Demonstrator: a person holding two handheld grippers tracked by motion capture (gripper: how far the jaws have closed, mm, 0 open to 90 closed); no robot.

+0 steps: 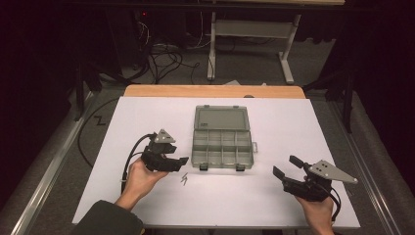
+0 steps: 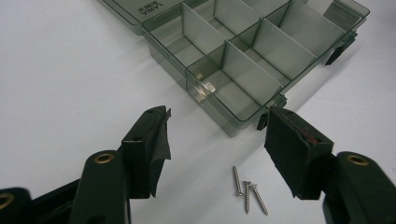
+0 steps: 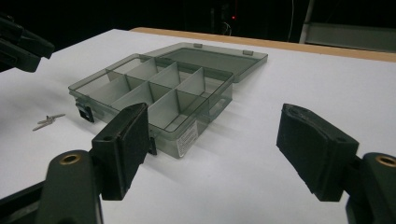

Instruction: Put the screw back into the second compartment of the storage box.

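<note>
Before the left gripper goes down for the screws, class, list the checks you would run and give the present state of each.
1. Left gripper jaws open wide enough for a screw: ok.
2. Screws in front of and between those jaws: ok.
3. Screws lying apart for a single pick: not ok, they touch and cross.
4. Organiser box lid open, compartments reachable: ok.
5. Right gripper clear of the screws: ok, it is open at the box's far side.
6. Compartments all empty: cannot tell.
</note>
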